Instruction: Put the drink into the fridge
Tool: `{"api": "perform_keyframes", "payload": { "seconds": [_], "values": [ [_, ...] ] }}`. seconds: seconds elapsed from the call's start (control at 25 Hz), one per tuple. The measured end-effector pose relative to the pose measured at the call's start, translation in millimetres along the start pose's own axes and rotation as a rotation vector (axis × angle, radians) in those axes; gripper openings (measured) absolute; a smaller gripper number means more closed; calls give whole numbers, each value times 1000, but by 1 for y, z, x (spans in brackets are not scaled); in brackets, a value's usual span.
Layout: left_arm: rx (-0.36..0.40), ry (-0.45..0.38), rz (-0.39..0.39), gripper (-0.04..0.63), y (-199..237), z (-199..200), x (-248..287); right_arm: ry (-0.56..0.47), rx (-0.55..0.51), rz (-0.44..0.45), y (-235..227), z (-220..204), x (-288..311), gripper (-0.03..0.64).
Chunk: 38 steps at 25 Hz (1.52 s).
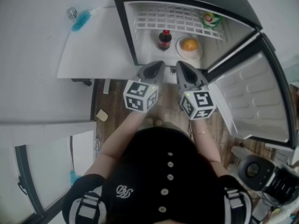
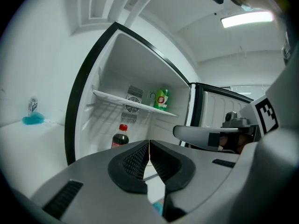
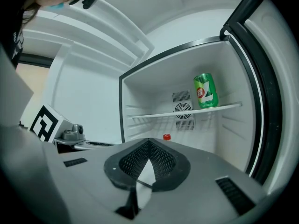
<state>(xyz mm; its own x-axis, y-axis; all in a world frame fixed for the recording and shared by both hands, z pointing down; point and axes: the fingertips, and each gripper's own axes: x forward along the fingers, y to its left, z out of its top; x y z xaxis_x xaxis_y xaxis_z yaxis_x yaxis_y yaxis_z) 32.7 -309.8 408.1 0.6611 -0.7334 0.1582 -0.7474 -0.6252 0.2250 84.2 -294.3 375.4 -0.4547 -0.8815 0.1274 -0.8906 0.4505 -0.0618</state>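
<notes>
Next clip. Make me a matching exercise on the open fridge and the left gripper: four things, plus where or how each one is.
Things:
1. cola bottle
2. green can
3. orange
4. left gripper

Places or states:
A. on the wire shelf
B. in the white dish
C. fingers shut, nothing between them
D. standing on the fridge floor

Pairs: 1-D, 2-A, 3-B, 4-C

We get bright, even white light, a ceiling strip lamp (image 2: 247,18) glaring above the fridge (image 2: 135,64), soft shadows under its shelf (image 2: 135,104), and heavy fisheye bending with black corners around it.
</notes>
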Motion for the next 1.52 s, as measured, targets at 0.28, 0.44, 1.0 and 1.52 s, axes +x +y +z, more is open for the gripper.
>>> {"api": "perform_keyframes", "payload": {
  "seconds": [0.28, 0.44, 1.0, 1.52],
  "values": [
    [-6, 3, -5, 8, -4, -4, 1, 27, -82, 4, 8, -4, -2, 9],
    [-13, 18, -3, 8, -4, -9, 0, 54, -118, 10, 13, -9, -1, 8],
    [-8, 39, -25, 8, -6, -10, 1, 71, -99, -11, 12, -14, 2, 8],
    [-13, 45, -34, 8, -8, -11, 2, 76, -77, -12, 10, -14, 0, 8]
  ]
}}
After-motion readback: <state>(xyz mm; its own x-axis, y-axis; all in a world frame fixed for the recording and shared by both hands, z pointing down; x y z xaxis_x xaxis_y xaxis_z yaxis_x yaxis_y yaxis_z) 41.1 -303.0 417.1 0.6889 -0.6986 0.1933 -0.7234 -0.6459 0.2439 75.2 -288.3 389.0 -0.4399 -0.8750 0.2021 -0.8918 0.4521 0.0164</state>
